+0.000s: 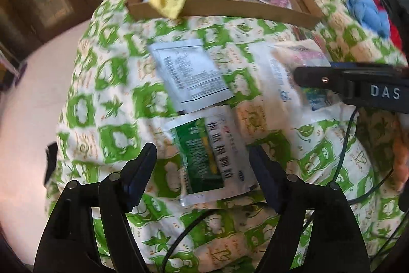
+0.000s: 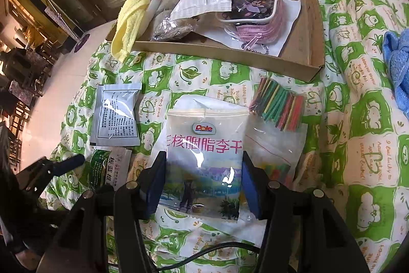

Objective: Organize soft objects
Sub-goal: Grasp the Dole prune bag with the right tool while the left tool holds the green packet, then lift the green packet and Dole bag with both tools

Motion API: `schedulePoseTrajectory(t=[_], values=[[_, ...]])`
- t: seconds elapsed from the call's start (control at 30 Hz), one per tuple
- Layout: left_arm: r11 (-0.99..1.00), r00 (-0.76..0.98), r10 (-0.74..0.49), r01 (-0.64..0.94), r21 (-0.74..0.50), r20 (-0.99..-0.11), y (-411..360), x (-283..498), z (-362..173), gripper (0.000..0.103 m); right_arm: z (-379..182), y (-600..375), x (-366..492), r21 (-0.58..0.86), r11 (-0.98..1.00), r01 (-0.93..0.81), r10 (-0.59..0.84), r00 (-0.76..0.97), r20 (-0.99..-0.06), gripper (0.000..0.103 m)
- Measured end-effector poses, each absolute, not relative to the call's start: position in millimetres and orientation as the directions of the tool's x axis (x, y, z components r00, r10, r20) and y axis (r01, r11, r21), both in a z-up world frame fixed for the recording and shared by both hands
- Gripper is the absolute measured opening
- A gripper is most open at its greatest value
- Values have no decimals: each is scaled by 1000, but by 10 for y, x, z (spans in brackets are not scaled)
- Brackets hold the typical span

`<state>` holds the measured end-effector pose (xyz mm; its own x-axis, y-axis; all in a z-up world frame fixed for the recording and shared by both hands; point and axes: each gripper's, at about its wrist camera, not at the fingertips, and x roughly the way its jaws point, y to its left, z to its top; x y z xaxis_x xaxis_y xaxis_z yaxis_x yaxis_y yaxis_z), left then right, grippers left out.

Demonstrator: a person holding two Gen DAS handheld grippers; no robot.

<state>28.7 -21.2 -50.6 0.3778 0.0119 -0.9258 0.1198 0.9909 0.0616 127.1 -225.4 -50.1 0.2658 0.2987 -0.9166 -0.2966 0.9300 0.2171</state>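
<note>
Right wrist only: right gripper (image 2: pixel 202 186), jaws spread around Dole packet (image 2: pixel 203 157); coloured sticks (image 2: pixel 278 106) beside.
Left wrist only: left gripper (image 1: pixel 202 175), jaws spread over green sachet (image 1: pixel 209 155).

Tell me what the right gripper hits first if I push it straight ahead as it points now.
Most likely the Dole snack bag: the right gripper is open with that bag lying between its fingers on the quilt. Beyond it sits the cardboard tray, though depth is hard to judge.
</note>
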Motion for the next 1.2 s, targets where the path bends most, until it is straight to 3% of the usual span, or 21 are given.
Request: schedulePoseTrajectory(t=[0.13, 0.27, 0.4, 0.5, 0.83, 1.2], values=[[979, 315, 102, 137, 151, -944, -392, 387, -751, 76, -530, -2243, 1281, 220, 930, -296, 300, 263, -917, 55], [989, 305, 70, 101, 105, -950, -309, 401, -837, 78, -536, -2245, 1286, 222, 930, -293, 302, 262, -917, 55], [997, 324, 21, 61, 43, -946, -165, 376, -771, 55, -543, -2249, 1281, 224, 929, -293, 303, 260, -917, 55], [999, 332, -14, 39, -1, -943, -89, 362, -723, 49, -535, -2255, 1277, 228, 929, -292, 307, 261, -915, 55], [996, 359, -92, 53, -78, -929, 1, 320, -393, 48, -528, -2264, 1274, 232, 928, -291, 311, 261, -914, 55], [995, 397, -87, 79, -60, -914, -157, 258, -137, 48, -495, -2280, 1260, 236, 929, -284, 313, 266, -912, 55]])
